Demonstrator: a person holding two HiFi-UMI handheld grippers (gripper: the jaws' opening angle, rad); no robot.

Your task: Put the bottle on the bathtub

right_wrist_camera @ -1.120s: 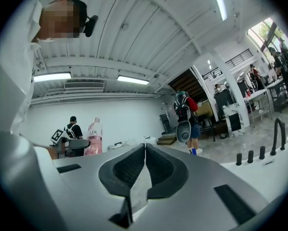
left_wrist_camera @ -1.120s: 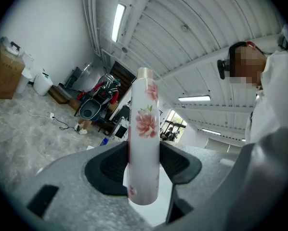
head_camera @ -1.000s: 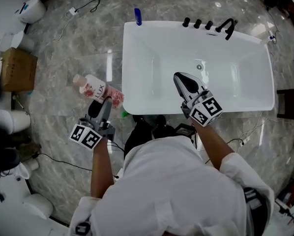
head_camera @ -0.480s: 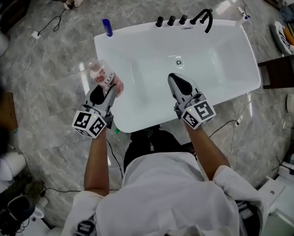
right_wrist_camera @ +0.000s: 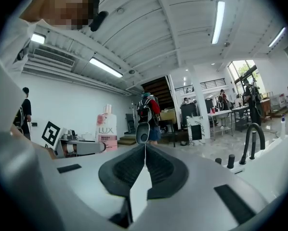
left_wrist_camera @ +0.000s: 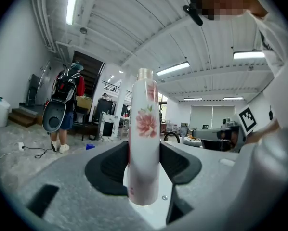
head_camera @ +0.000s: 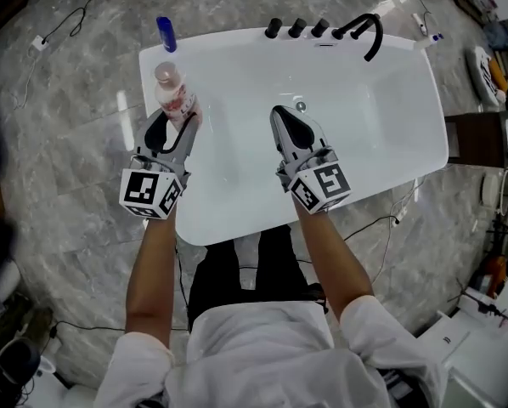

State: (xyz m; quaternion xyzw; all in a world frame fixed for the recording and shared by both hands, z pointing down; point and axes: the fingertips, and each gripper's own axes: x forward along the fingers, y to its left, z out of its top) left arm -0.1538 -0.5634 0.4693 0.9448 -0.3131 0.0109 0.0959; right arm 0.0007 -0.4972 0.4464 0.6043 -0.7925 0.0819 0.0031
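My left gripper (head_camera: 171, 124) is shut on a white and pink bottle (head_camera: 176, 98) with a flower print, held upright over the left part of the white bathtub (head_camera: 407, 100). In the left gripper view the bottle (left_wrist_camera: 143, 143) stands between both pads (left_wrist_camera: 112, 165), its cap at the top. My right gripper (head_camera: 290, 130) hovers over the tub's middle, its jaws shut with nothing in them (right_wrist_camera: 143, 170). In the right gripper view the bottle (right_wrist_camera: 106, 129) shows off to the left.
A black faucet (head_camera: 366, 32) and three black knobs (head_camera: 296, 28) sit on the tub's far rim. A blue bottle (head_camera: 166, 34) stands at the far left corner. Cables (head_camera: 50, 28) lie on the marble floor. A person with a backpack (left_wrist_camera: 67, 100) stands beyond.
Both grippers moved forward over the tub. The left one carried the bottle from beside the tub's left edge to above its left part, and the bottle now stands upright.
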